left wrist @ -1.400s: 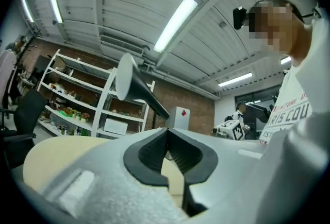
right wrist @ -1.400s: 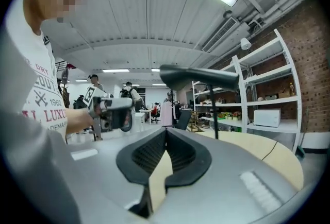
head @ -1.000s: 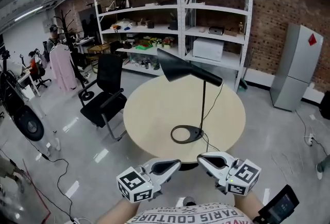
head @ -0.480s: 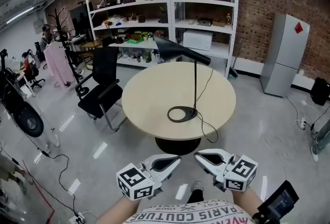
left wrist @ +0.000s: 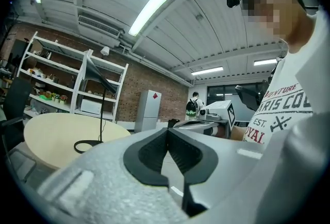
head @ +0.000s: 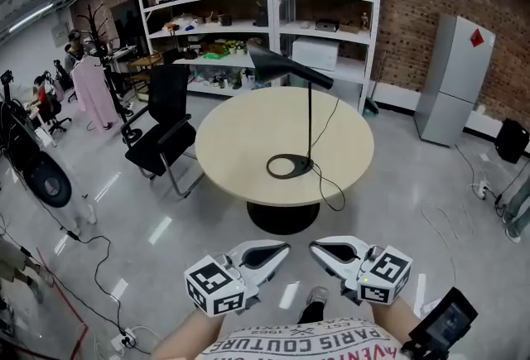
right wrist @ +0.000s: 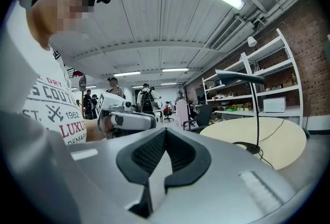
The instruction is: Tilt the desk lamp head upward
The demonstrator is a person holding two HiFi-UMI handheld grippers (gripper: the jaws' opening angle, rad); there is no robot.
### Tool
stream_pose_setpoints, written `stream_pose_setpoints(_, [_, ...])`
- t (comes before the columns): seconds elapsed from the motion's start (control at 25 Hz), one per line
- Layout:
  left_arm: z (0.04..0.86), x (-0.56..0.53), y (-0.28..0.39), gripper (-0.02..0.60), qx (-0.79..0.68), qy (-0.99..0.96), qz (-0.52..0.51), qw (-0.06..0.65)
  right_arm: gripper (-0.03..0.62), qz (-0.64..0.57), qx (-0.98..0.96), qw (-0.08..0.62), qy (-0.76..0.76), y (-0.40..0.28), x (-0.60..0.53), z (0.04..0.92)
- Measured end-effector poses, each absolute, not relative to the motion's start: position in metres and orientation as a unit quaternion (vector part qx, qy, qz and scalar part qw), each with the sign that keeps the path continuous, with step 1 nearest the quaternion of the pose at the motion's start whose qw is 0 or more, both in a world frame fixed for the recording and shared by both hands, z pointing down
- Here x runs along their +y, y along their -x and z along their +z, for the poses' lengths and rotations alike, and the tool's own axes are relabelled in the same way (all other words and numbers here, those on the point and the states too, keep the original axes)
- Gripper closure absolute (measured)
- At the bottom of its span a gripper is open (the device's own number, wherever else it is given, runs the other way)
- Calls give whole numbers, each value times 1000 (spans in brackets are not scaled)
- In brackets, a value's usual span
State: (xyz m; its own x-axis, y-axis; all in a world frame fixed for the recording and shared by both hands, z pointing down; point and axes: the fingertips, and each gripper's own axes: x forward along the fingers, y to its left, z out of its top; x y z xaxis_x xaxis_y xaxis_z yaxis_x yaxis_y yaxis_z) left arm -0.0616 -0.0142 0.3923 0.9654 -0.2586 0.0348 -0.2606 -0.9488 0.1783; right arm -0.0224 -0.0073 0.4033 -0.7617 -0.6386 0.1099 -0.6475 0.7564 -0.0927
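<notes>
**Lamp on table, well out of reach; both grippers shut and empty**

Lamp: the lamp (head: 310, 122) stands upright on the round table (head: 232, 143). Its ring base (head: 288, 165) sits toward the table's right half. Its cord trails off the near edge.

Head: the black cone head (head: 277, 67) sits at the top of the pole. Its long axis runs across the head view, wide end to the left and narrow end at the pole. In the right gripper view it reads close to level. How far it is pitched cannot be settled from these views. The scene fits a head yet to be raised as well as one already raised.

Key relation: the lamp lies straight ahead of both grippers, well apart, with open floor between.
- The pole lines up nearly with the right gripper (head: 315, 247).
- The wide end overhangs toward the side of the left gripper (head: 285, 249).

In my judgement neither gripper is within reach.

Grippers: both are held near the person's body and point roughly level toward the table. Left jaws are pressed together with nothing between them, and so are the right jaws.

Writing:
- The shirt (head: 306, 343) shows "COUTURE". The gripper views add "EST.", "1962" and "LUXU".
- The fridge (head: 451, 93) carries a red diamond sticker, its print too small to read.
- The cubes bear square markers only.
</notes>
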Motion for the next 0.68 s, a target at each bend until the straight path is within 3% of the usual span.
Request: stream_pose_setpoints(0.68, [394,10,56,581,-122,-988,16,93,592,67,-935,36,-348,21,14,407])
